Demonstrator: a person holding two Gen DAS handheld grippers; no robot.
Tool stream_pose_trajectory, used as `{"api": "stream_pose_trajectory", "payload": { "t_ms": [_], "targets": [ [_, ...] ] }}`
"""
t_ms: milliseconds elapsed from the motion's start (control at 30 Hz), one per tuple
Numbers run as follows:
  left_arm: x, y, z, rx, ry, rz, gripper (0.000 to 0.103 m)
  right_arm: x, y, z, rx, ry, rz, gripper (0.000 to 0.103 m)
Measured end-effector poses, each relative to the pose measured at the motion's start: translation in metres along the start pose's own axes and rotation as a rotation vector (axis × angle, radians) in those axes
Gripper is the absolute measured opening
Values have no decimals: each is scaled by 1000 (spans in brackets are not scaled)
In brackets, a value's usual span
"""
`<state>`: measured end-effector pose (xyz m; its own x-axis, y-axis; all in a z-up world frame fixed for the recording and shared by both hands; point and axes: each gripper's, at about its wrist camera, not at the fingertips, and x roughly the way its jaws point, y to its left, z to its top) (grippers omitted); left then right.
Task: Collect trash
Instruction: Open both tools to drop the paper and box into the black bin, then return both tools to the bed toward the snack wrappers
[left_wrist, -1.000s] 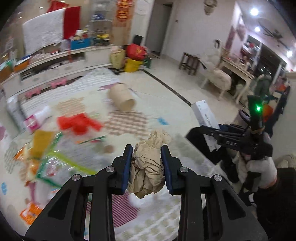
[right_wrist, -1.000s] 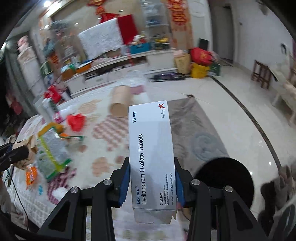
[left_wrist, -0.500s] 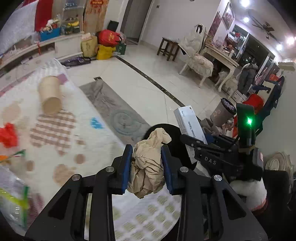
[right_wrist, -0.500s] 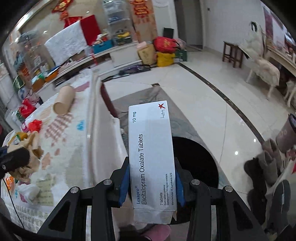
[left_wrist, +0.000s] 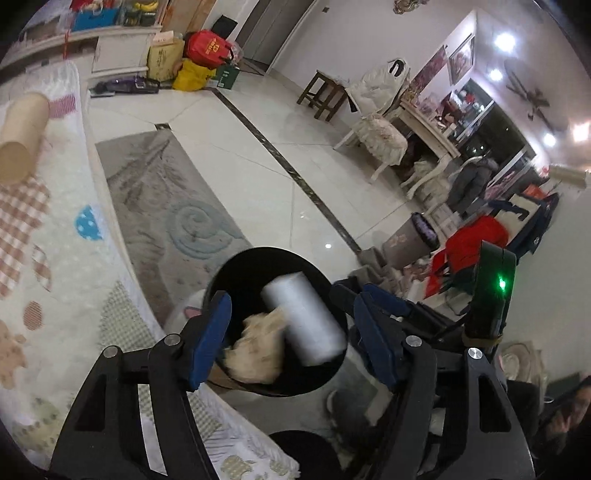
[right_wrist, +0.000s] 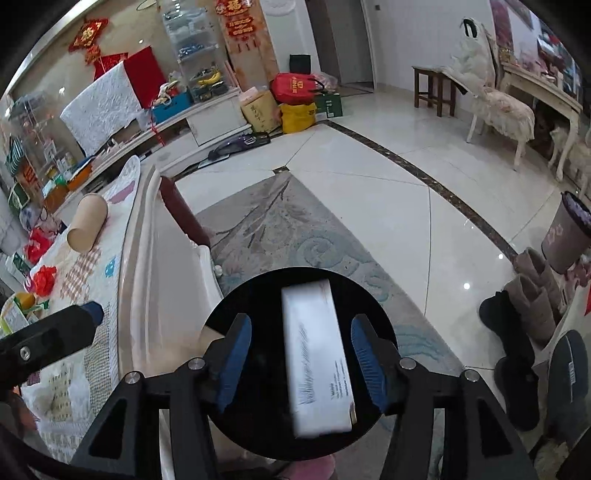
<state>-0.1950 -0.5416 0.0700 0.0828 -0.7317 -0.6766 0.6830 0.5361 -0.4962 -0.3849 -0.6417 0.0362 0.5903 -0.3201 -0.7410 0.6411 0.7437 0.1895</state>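
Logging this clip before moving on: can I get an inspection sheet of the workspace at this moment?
Surface: quilt beside the bin.
Job's things: box and paper wad blurred over the black bin, free of both grippers.
Clutter: tube, red scrap on the quilt.
Grippers: left gripper and right gripper open, jaws just opened, touching neither item.
Cables: nothing seen.
Surroundings: rug, tiled floor, chair, boots.

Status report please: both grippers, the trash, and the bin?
Left gripper and right gripper open, just released. Crumpled paper and tablet box dropping into black bin. Nothing blocking.
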Motion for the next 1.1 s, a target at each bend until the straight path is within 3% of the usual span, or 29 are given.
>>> {"api": "stream_pose_trajectory", "payload": {
  "t_ms": [133, 233, 367, 733, 1000, 1100],
  "targets": [
    [-2, -3, -2, 15, 11, 28, 68, 2, 1, -4, 2, 12, 4, 54],
    [-13, -3, -7, 34, -9, 89, 68, 3, 8, -9, -11, 23, 12, 54],
    [-28, -4, -14, 66, -41, 181, 68, 0, 26, -13, -39, 18, 26, 54],
    [-84, 16, -31, 63, -120, 304, 68, -19, 85, -14, -122, -7, 73, 54],
    [-140, 47, -42, 41, -187, 400, 68, -32, 144, -16, -177, -17, 186, 56],
    [-162, 62, -52, 29, -194, 425, 68, -32, 171, -19, -198, -7, 248, 64]
  ]
}}
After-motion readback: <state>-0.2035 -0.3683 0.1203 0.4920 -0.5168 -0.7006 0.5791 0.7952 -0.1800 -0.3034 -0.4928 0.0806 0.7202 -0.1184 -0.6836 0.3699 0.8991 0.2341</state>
